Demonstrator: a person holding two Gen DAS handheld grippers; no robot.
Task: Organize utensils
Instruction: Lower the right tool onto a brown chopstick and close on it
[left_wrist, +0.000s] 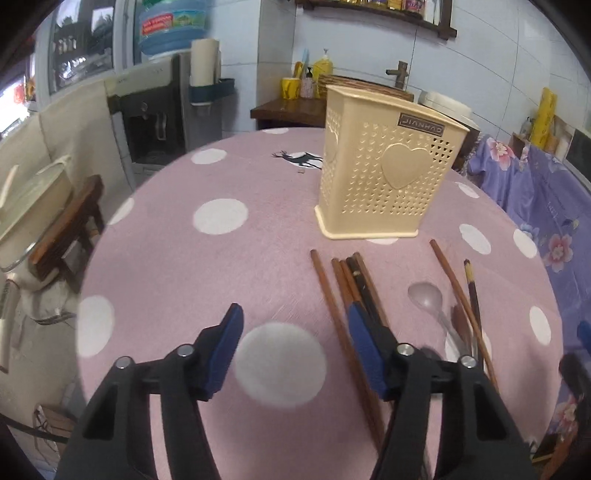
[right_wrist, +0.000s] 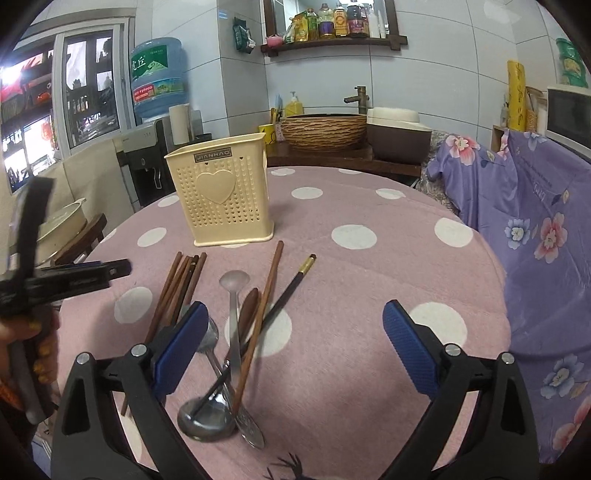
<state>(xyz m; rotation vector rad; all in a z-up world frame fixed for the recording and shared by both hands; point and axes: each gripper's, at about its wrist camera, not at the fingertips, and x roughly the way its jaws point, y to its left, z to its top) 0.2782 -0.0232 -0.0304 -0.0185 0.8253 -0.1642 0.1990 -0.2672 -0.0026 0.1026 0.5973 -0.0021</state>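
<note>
A cream perforated utensil holder (left_wrist: 388, 177) (right_wrist: 221, 195) with a heart on its side stands upright on the pink polka-dot tablecloth (left_wrist: 221, 258) (right_wrist: 369, 266). In front of it lie a bundle of brown chopsticks (left_wrist: 345, 280) (right_wrist: 181, 284), a translucent spoon (left_wrist: 426, 295) (right_wrist: 232, 284), a single brown chopstick (right_wrist: 267, 291), a dark chopstick with a gold band (right_wrist: 295, 280), a wooden spoon (right_wrist: 249, 310) and metal spoons (right_wrist: 207, 417). My left gripper (left_wrist: 295, 328) (right_wrist: 110, 271) is open over bare cloth, just left of the bundle. My right gripper (right_wrist: 295, 332) is open above the spoon pile, touching nothing.
A hand (right_wrist: 40, 347) holds the left gripper at the table's left edge. Purple floral cloth (right_wrist: 535, 229) drapes along the right side. Behind the table stand a woven basin (right_wrist: 325, 129) and a water dispenser (right_wrist: 155, 85). A wooden stool (left_wrist: 70, 232) stands at the left.
</note>
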